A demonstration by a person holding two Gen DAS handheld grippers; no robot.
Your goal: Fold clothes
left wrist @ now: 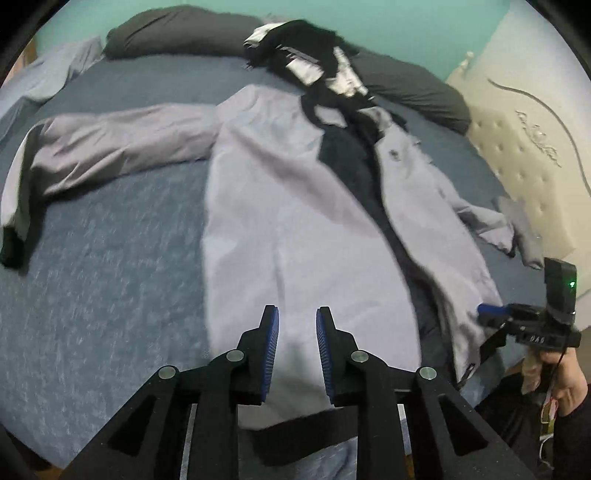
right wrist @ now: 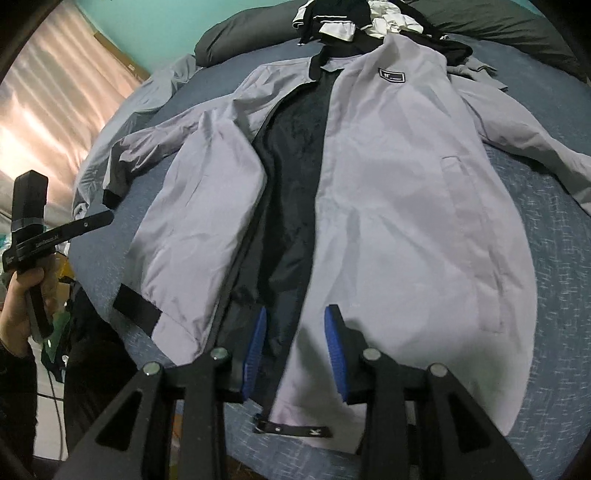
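Jaws on both of our grippers stand a little apart with nothing pinched between the blue pads. Our left gripper (left wrist: 297, 325) hovers over the hem of the lilac-grey jacket (left wrist: 295, 206), which lies face up and unzipped on the blue bed (left wrist: 110, 258), its sleeves spread to either side and its dark lining showing down the middle. Our right gripper (right wrist: 297, 325) hangs above the open front by the hem, pads clear of the cloth. A pile of dark clothes (right wrist: 354, 18) sits by the collar.
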